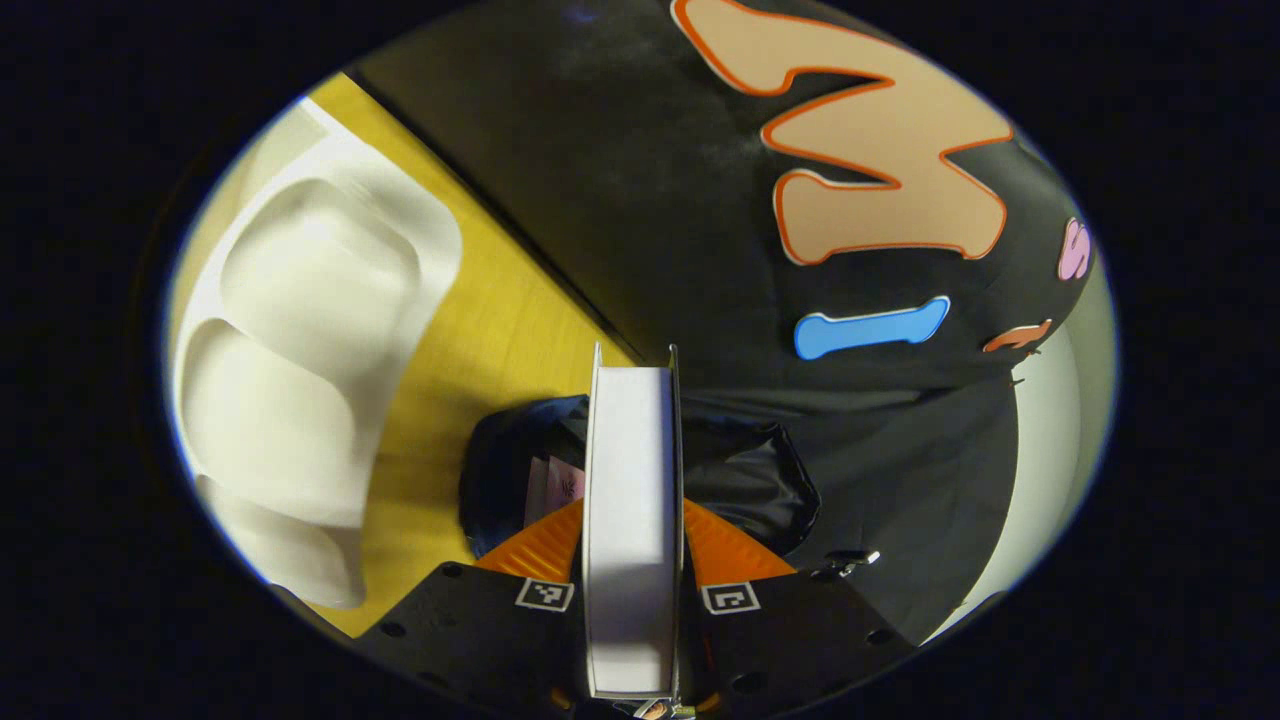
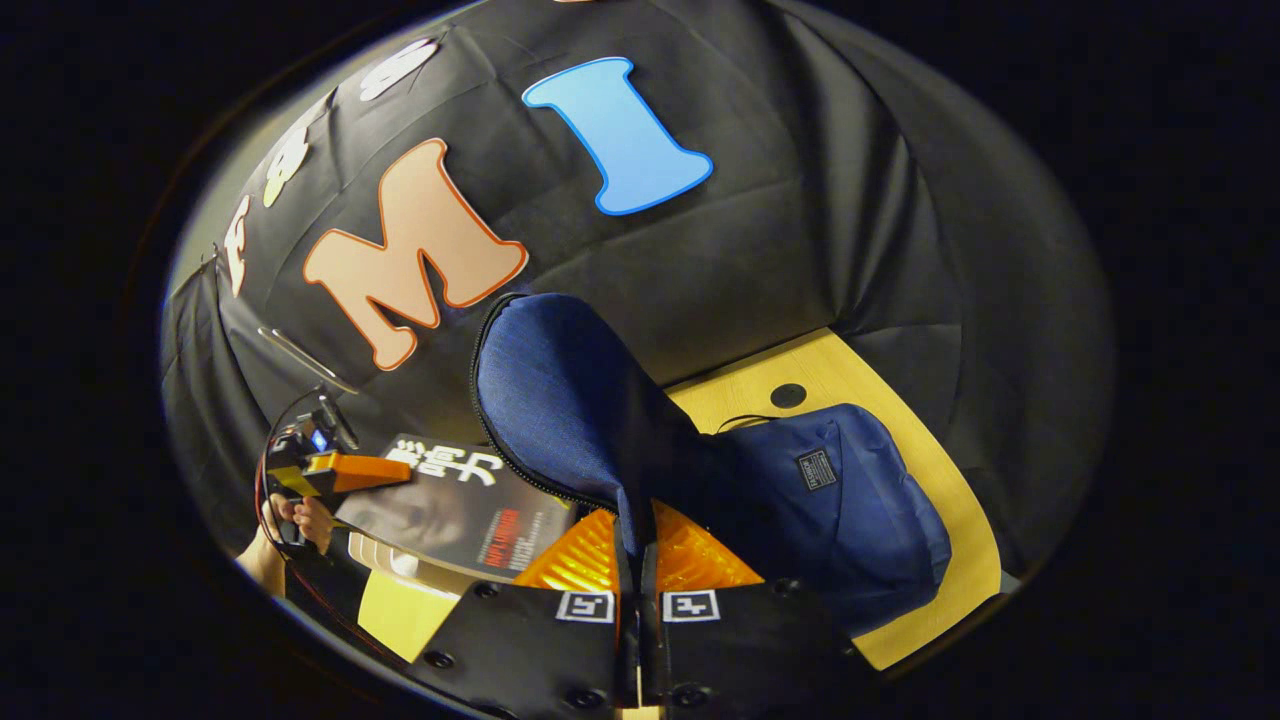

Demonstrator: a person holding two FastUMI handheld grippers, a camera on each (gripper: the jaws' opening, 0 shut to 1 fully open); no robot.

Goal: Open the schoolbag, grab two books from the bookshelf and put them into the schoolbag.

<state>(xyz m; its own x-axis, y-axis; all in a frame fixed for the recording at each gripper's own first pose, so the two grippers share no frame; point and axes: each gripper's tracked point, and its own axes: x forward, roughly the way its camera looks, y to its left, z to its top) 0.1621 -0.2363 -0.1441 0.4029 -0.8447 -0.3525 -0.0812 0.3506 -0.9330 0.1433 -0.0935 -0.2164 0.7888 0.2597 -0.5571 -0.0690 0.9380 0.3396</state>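
In the left gripper view my left gripper (image 1: 633, 545) is shut on a book (image 1: 632, 500), seen edge-on with white pages, hanging over the open mouth of the dark blue schoolbag (image 1: 750, 480); another book's pages (image 1: 555, 487) show inside the bag. In the right gripper view my right gripper (image 2: 638, 555) is shut on the schoolbag's flap (image 2: 560, 400), holding it lifted. The schoolbag's body (image 2: 840, 510) lies on the yellow table (image 2: 930, 440). Farther left, the other gripper (image 2: 330, 470) holds a dark-covered book (image 2: 460, 510), with a hand (image 2: 300, 520) behind it.
A white moulded bookshelf (image 1: 310, 340) stands on the yellow table (image 1: 490, 340) to the left in the left gripper view. The table has a round black hole (image 2: 788, 395) near the wall behind the bag. Black cloth wall closes the back.
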